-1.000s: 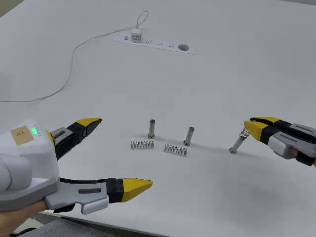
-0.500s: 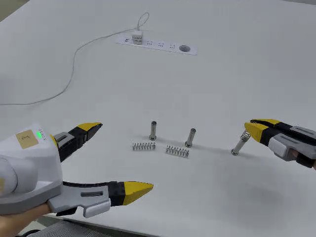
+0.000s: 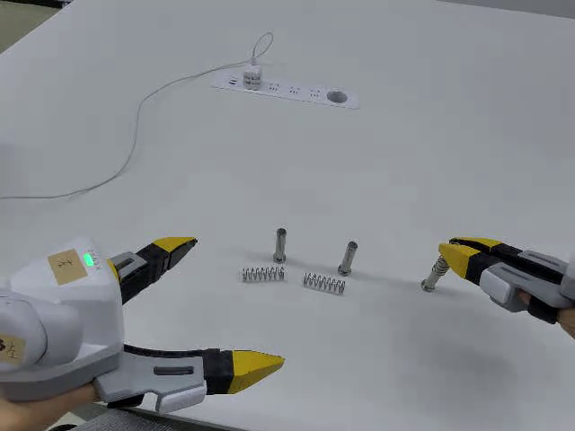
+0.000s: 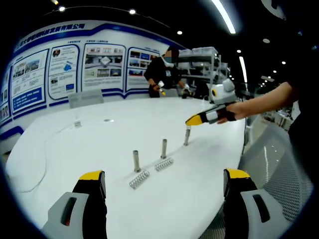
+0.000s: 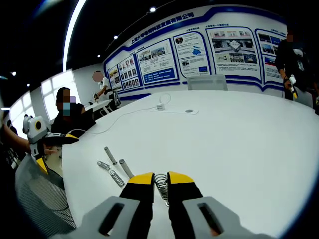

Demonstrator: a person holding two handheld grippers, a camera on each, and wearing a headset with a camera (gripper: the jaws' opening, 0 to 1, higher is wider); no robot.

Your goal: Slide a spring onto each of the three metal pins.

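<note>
Head view: my left gripper [image 3: 234, 301] hangs over the near edge of the smooth white tabletop [image 3: 431, 153], its yellow-tipped jaws spread wide with nothing between them. My right gripper [image 3: 454, 252] has its jaws nipped in on a fine coiled wire spring [image 3: 442, 264], which sits at the top of the right-hand metal pin [image 3: 430, 280]. That pin leans instead of standing straight. I reckon any sideways push from me could tip it over, and on this slick top a round pin would roll off. The left pin [image 3: 280, 244] and the middle pin [image 3: 348, 258], both slim polished steel cylinders, stand bare. One loose spring [image 3: 262, 274] and a second loose spring [image 3: 323, 284] lie on their sides just in front of them. A white power strip [image 3: 287, 90] lies well back.

Left gripper view: my open jaws frame the row of pins. The loose coils look light and open, so a clumsy nudge would likely send them rolling.

Right gripper view: the held spring shows end-on between my yellow tips as a small ring of thin wire. If I squeeze too hard it may kink or pop free. A coil could also catch on the pin's top edge.
</note>
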